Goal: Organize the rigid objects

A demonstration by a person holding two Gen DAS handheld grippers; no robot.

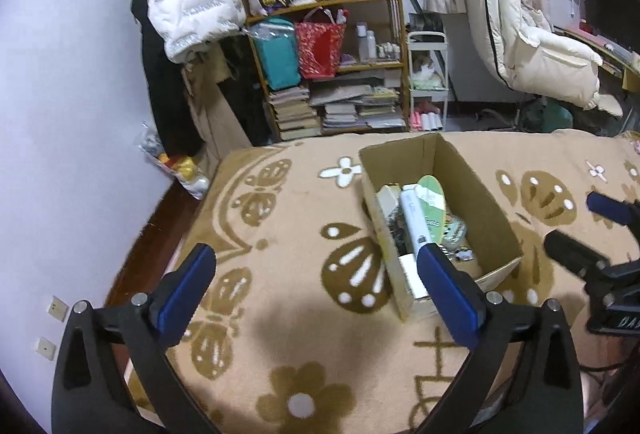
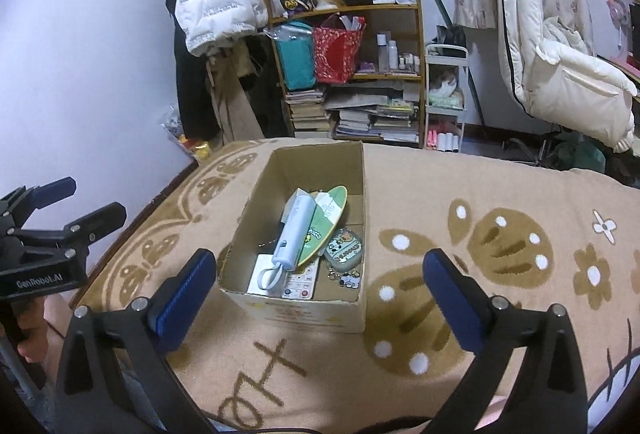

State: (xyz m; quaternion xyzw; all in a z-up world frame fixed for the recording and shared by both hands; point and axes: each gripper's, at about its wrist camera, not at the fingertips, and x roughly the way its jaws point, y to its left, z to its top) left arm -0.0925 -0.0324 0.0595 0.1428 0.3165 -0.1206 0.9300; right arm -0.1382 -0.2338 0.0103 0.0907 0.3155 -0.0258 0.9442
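An open cardboard box (image 2: 352, 170) (image 1: 492, 210) stands on a tan patterned blanket. Inside lie a pale blue tube-shaped device with a cord loop (image 2: 294, 232) (image 1: 414, 218), a green surfboard-shaped item (image 2: 330, 220) (image 1: 434, 200), a small green cartoon case (image 2: 344, 250), a white remote with buttons (image 2: 298, 288) and a white card. My right gripper (image 2: 320, 268) is open just in front of the box, nothing between its fingers. My left gripper (image 1: 318, 266) is open to the left of the box, empty. Each gripper shows at the edge of the other's view: the right gripper (image 1: 592, 230) and the left gripper (image 2: 76, 202).
The blanket (image 1: 304, 314) covers a bed whose left edge drops to a dark wooden floor (image 1: 152, 230). Beyond the bed stand a cluttered wooden shelf (image 2: 352, 74), hanging coats, a white trolley (image 2: 444, 94) and a white padded chair (image 2: 560, 74).
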